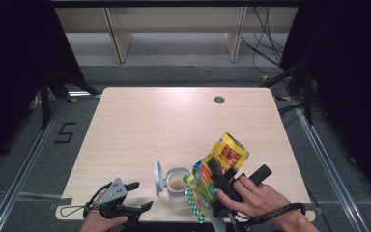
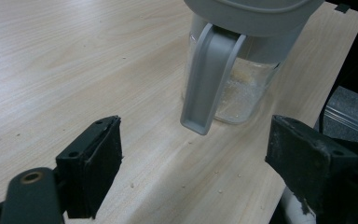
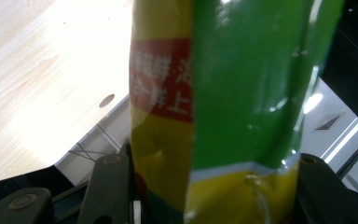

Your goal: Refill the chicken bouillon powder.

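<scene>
Lower left of the high view: left gripper [image 1: 142, 195] low over the desk [image 1: 174, 121] edge, fingers [image 2: 91, 168] spread wide, nothing between them. Pointing toward the clear jar [image 1: 177, 186] just right of it at lower centre, apart from it. Jar upright on the desk, a little pale grainy stuff inside, grey lid [image 1: 158, 177] flipped open and standing up at its left side. Up close in the left gripper view: grey lid tab [image 2: 207, 79] hanging down the glass, a few crumbs [image 2: 220, 190] scattered on the wood in front. Lower right of the high view: right gripper [image 1: 217, 186], fingers [image 3: 105, 191] clamped on the yellow-and-green bag [image 1: 220, 169]. Bag tilted, lower end right beside the jar mouth, upper end leaning toward upper right.
</scene>
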